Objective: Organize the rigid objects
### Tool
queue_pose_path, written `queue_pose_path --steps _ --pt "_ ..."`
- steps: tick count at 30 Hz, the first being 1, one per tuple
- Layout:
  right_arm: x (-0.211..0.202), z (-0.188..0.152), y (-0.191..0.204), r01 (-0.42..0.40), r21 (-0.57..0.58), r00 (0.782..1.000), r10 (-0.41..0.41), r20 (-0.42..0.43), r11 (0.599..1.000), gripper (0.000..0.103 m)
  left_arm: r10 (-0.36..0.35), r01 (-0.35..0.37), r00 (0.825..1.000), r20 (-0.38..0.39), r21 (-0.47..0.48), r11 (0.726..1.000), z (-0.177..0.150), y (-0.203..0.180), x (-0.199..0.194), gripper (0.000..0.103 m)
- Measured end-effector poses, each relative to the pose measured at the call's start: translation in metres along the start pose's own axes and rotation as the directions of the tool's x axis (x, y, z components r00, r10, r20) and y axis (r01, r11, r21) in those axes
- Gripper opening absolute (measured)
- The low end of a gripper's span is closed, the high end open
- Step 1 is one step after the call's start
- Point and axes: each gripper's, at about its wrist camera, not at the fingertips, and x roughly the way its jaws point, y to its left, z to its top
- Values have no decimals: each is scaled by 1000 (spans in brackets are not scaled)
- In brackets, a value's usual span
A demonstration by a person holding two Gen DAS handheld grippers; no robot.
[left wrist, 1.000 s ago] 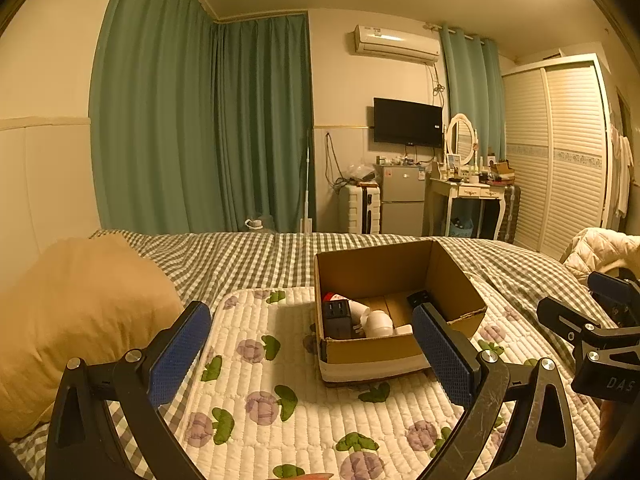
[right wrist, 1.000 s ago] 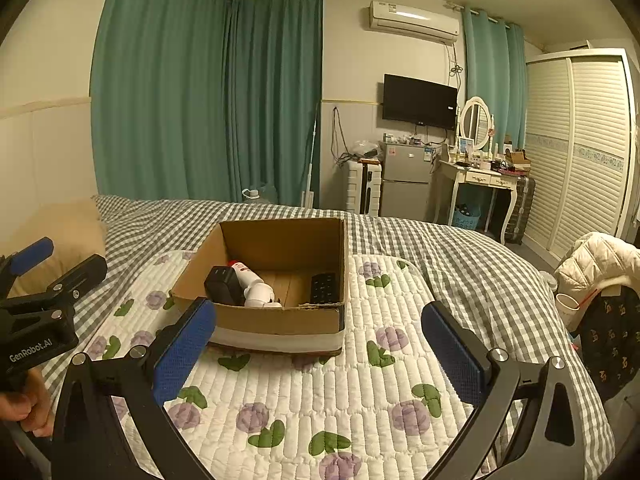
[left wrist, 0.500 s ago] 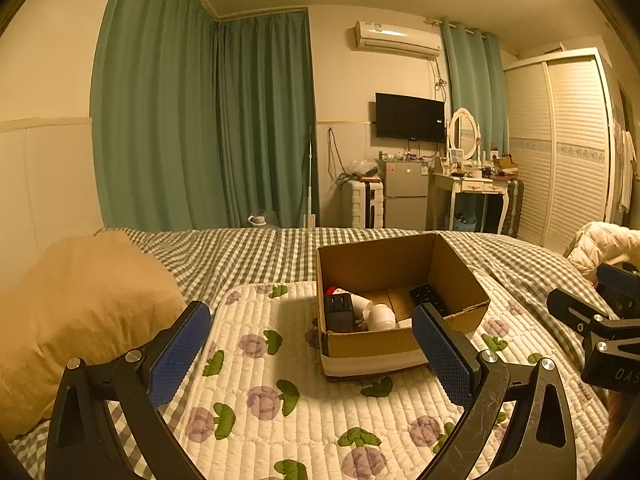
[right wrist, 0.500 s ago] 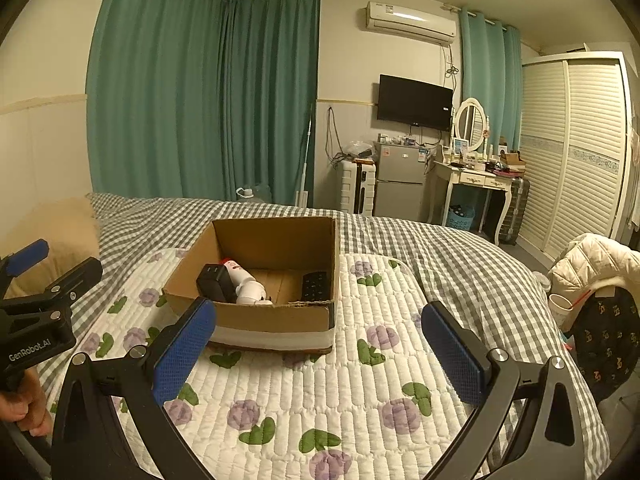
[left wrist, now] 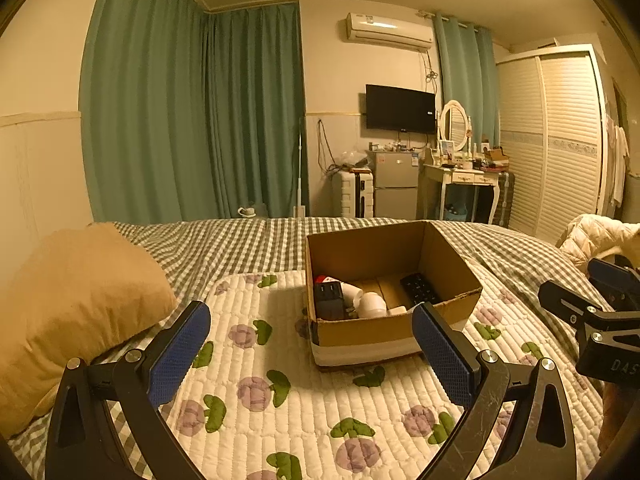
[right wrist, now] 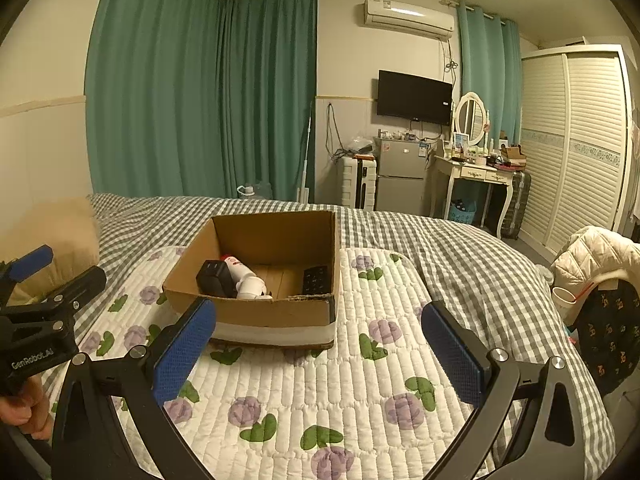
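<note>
An open cardboard box stands on a white floral quilt on the bed. Inside lie a black adapter, a white bottle with a red cap and a black remote. My left gripper is open and empty, held back from the box's near side. My right gripper is open and empty, also short of the box. Each gripper shows at the edge of the other's view.
A tan pillow lies left of the quilt. The checked bedspread runs to the right bed edge, where a chair holds a cream jacket. A dresser, fridge and wardrobe stand at the far wall.
Both grippers have drawn back a little from the box, which now looks slightly smaller and farther. Both stay open and empty.
</note>
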Motion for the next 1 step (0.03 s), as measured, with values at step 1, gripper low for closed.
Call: queue_pose_path --steps 1 --pt "0 0 1 0 0 1000 0 1 1000 103 7 -7 1000 2 2 1000 0 -1 0 103"
